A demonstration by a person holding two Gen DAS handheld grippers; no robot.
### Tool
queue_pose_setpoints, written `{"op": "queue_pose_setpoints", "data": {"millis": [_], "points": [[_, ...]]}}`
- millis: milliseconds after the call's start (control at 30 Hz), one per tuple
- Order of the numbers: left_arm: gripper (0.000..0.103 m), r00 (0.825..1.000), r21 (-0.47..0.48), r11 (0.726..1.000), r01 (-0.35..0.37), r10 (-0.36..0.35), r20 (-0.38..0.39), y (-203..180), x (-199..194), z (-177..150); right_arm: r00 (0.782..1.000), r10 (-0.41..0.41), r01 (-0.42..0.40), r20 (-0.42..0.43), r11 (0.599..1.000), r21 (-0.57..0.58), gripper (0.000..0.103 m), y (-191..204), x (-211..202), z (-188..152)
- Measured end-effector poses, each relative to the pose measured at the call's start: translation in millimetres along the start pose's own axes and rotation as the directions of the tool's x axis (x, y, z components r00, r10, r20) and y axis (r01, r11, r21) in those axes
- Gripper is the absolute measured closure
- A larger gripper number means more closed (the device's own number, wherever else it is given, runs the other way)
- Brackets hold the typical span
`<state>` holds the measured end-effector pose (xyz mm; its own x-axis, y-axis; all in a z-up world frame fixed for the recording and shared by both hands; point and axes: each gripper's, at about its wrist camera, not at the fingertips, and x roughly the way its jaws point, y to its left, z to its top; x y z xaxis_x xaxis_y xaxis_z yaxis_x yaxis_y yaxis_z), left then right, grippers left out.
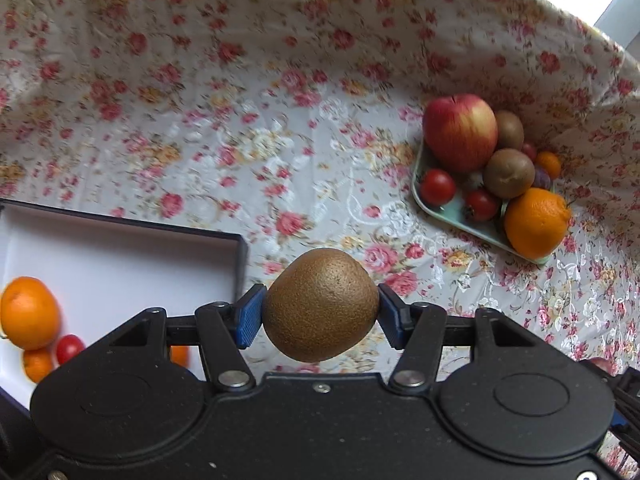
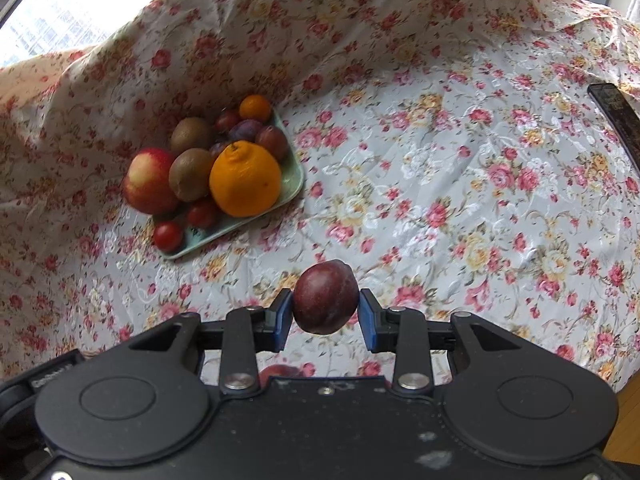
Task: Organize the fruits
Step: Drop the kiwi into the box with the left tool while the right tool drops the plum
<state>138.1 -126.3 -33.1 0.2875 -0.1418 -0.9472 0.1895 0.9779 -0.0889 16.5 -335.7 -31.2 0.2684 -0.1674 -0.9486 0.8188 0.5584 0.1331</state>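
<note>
My left gripper (image 1: 320, 312) is shut on a brown kiwi (image 1: 320, 304), held above the flowered cloth just right of a dark-rimmed white box (image 1: 120, 256). That box holds an orange (image 1: 28, 312), a smaller orange (image 1: 38, 364) and a cherry tomato (image 1: 69, 348). My right gripper (image 2: 325, 312) is shut on a dark red plum (image 2: 325, 298) over the cloth. A pale green tray (image 1: 452, 210) (image 2: 294, 178) carries an apple (image 1: 460, 132), two kiwis, a large orange (image 2: 244, 178), tomatoes, plums and a small orange.
The flowered cloth (image 2: 460, 200) covers the table and rises in folds behind the tray. A dark flat object (image 2: 616, 116) lies at the right edge. A reddish fruit (image 2: 278, 372) shows under the right gripper. Bright window light comes from the upper corners.
</note>
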Motion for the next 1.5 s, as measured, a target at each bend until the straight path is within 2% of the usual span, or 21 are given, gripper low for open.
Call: {"op": "queue_pose_setpoints", "data": {"millis": [433, 633, 767, 933, 1133, 1333, 1500], "points": [[0.041, 0.998, -0.096, 0.994, -0.051, 0.054, 0.035, 78.7, -25.7, 20.9, 0.999, 0.038, -0.042, -0.028, 0.988, -0.146, 0.067, 75.3, 11.0, -35.0], [0.041, 0.990, -0.159, 0.980, -0.123, 0.131, 0.042, 121.1, -26.2, 28.0, 0.994, 0.095, -0.105, -0.056, 0.966, -0.237, 0.067, 117.3, 11.6, -63.9], [0.041, 0.987, -0.192, 0.970, -0.150, 0.159, 0.033, 148.6, -25.2, 30.6, 0.985, 0.152, -0.171, -0.086, 0.933, -0.317, 0.067, 148.1, 5.8, -91.4], [0.041, 0.985, -0.225, 0.960, -0.168, 0.174, 0.004, 176.8, -20.8, 31.6, 0.972, 0.198, -0.233, -0.123, 0.869, -0.437, 0.067, 184.5, -1.7, -127.1], [0.041, 0.983, -0.249, 0.952, -0.180, 0.180, -0.022, 202.6, -17.5, 29.9, 0.949, 0.240, -0.313, -0.205, 0.803, -0.507, 0.067, 211.4, -4.7, -159.6], [0.041, 0.982, -0.259, 0.947, -0.188, 0.187, -0.029, 217.5, -16.1, 28.7, 0.953, 0.239, -0.302, -0.185, 0.754, -0.584, 0.065, 228.9, -8.8, -178.0], [0.041, 0.977, -0.226, 0.951, -0.211, 0.210, -0.029, 219.0, -14.9, 29.0, 0.946, 0.220, -0.321, -0.238, 0.733, -0.600, 0.066, 234.5, -8.9, -178.0]]}}
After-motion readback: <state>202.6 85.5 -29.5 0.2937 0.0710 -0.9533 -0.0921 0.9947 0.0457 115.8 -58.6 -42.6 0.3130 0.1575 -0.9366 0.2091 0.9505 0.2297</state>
